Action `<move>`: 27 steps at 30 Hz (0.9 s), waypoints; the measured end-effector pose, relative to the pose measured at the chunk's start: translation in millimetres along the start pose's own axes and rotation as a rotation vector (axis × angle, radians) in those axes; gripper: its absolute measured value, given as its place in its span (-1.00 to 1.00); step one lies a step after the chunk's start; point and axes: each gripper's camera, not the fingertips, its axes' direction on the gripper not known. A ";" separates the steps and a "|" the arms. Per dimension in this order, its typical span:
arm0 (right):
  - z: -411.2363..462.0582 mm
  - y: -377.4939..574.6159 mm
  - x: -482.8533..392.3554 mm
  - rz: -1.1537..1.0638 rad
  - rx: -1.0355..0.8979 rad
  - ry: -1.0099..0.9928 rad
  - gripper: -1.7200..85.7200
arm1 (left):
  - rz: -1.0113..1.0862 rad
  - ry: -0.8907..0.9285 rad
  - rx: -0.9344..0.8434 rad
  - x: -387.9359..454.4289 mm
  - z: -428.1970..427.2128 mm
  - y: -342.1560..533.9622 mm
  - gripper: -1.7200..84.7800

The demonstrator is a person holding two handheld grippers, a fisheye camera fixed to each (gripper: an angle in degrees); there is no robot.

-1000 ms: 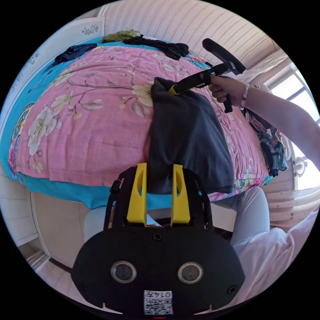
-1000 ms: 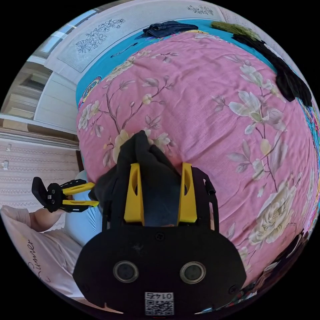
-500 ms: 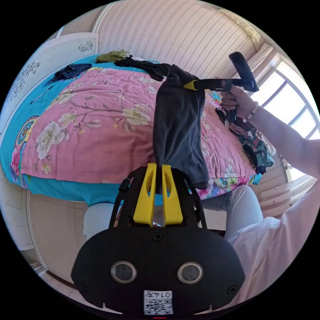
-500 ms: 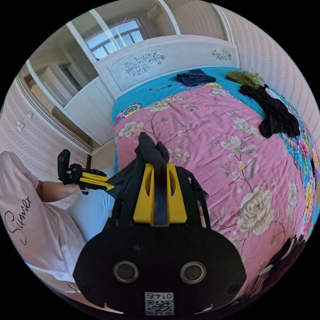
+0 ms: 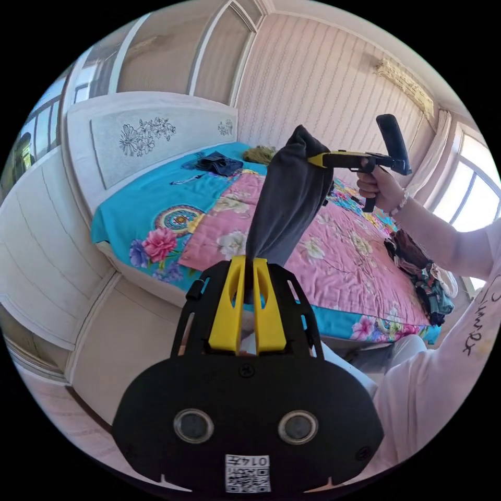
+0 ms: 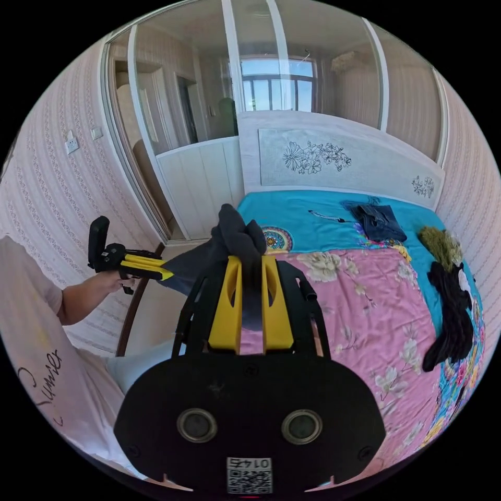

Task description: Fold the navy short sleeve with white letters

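Navy short sleeve (image 5: 287,198) hangs mid-frame in the left gripper view, off the bed (image 5: 334,250), strung between our two grippers. We read it as light, limp, non-slip cotton; it sags and bunches. Left gripper (image 5: 248,266) pinches a gathered end, jaws nearly together. Right gripper (image 6: 250,263), centre of its own view, jaws clamped on the other bunch. Better hold: hem corners or shoulder seams, not wads.

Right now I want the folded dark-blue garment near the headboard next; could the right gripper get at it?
Probably not yet: the right gripper is shut on the navy shirt, with the dark-blue garment lying uncovered across the bed.
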 end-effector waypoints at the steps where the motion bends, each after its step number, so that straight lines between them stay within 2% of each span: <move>1: 12.5 -12.6 3.4 0.009 0.009 -0.012 -0.82 | -0.004 -0.021 0.010 -11.6 -7.3 -8.7 -0.97; 6: 77.3 -77.3 39.8 0.035 -0.082 -0.028 -0.81 | 0.004 -0.079 0.041 -57.7 -14.0 -56.6 -0.96; 9: 131.5 -130.8 76.2 0.078 -0.139 -0.015 -0.81 | 0.004 -0.147 0.024 -92.6 12.7 -96.2 -0.94; 11: 178.3 -173.2 106.5 0.135 -0.164 0.049 -0.77 | -0.064 -0.238 -0.038 -131.6 53.3 -127.3 -0.90; 14: 222.0 -183.4 140.8 0.289 -0.264 0.197 -0.74 | -0.219 -0.321 -0.159 -181.1 100.4 -141.4 -0.85; 15: 225.2 -178.7 144.3 0.306 -0.265 0.187 -0.74 | -0.245 -0.314 -0.182 -187.6 105.6 -141.7 -0.84; 18: 223.0 -131.4 149.0 0.301 -0.217 0.133 -0.73 | -0.265 -0.266 -0.160 -192.3 106.1 -133.8 -0.83; 21: 201.0 -43.2 140.7 0.291 -0.217 0.036 -0.74 | -0.196 -0.179 -0.114 -165.1 91.9 -110.2 -0.84; 23: 168.1 50.7 122.1 0.346 -0.240 -0.001 -0.75 | -0.130 -0.106 -0.125 -131.9 80.1 -85.5 -0.84; 27: 99.2 195.4 73.4 0.495 -0.327 0.081 -0.77 | -0.073 0.036 -0.120 -74.3 57.2 -55.5 -0.84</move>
